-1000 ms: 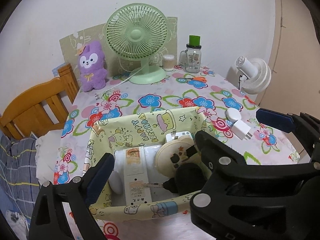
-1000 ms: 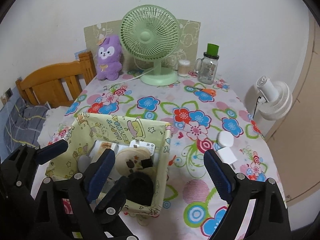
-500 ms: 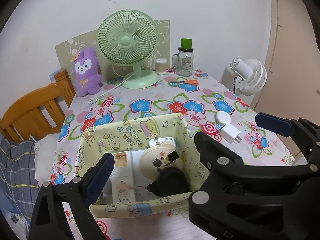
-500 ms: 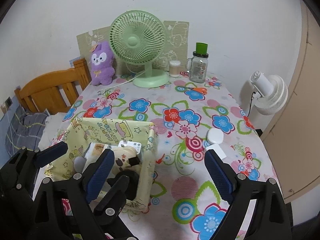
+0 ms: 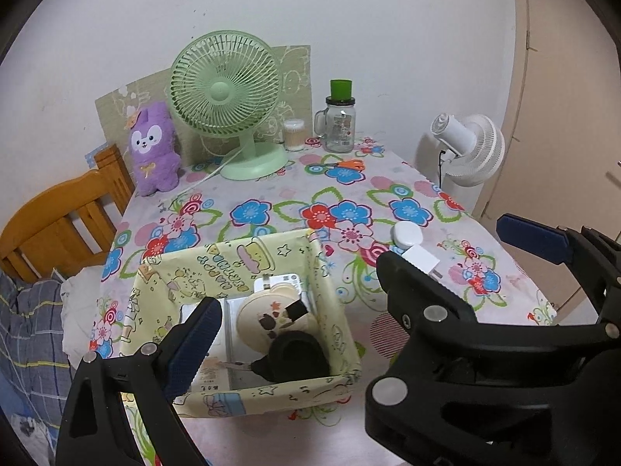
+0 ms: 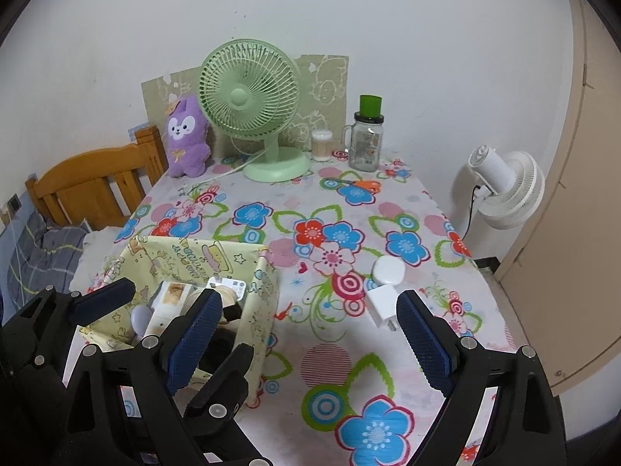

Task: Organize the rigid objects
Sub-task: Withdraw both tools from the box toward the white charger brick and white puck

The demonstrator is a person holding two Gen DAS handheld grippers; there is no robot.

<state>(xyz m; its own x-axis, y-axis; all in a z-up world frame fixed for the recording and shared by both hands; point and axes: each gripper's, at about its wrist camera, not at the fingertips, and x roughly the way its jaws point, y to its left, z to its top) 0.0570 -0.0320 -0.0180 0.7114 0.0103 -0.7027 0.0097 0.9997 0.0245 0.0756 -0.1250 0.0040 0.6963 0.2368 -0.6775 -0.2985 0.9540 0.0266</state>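
Bin: one soft yellow fabric box (image 5: pixel 248 256) with cartoon print, on the floral tablecloth (image 6: pixel 341 209).
Inside bin: a round cream disc (image 5: pixel 271 316), a black round piece (image 5: pixel 299 355), white flat boxes (image 5: pixel 277 281); the count is hard to tell.
Outside bin: one smooth white rounded case (image 6: pixel 388 270) and one white square plug adapter (image 6: pixel 382 303), touching, right of the box.
Right gripper (image 6: pixel 310 343): jaws wide apart, empty, textured blue pads.
Left gripper (image 5: pixel 365 287): spread wide, nothing held.
Fans: two, one green fan (image 6: pixel 250 93), one white fan (image 6: pixel 504 190).
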